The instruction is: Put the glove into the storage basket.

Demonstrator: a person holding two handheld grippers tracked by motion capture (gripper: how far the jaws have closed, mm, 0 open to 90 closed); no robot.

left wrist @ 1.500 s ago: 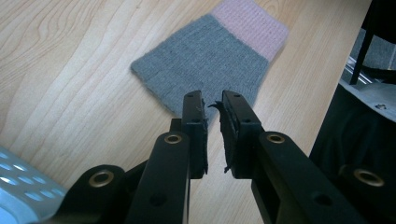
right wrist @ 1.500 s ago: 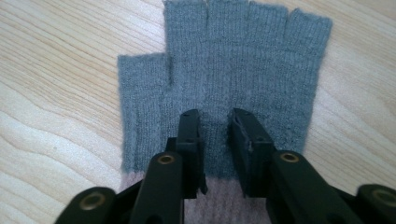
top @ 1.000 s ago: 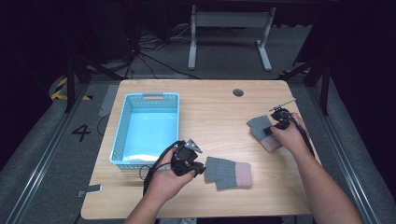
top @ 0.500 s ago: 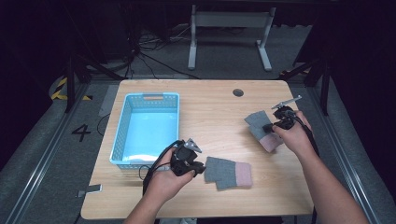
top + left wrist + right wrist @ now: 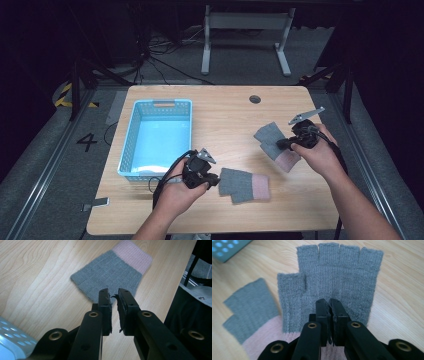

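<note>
Two black handheld grippers are seen, the left gripper [image 5: 212, 181] and the right gripper [image 5: 280, 145]. Each is fitted with a grey three-cornered plate on top, and a black cable is trailed from each. In the gripper views, black jaws with brass-coloured rivets and worn, frayed pads are shown. The forearms are left bare; no sleeves are worn.

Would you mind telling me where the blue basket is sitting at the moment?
In the high view, the blue basket stands on the left half of the wooden table, just beyond the left gripper and well to the left of both grey gloves.
</note>
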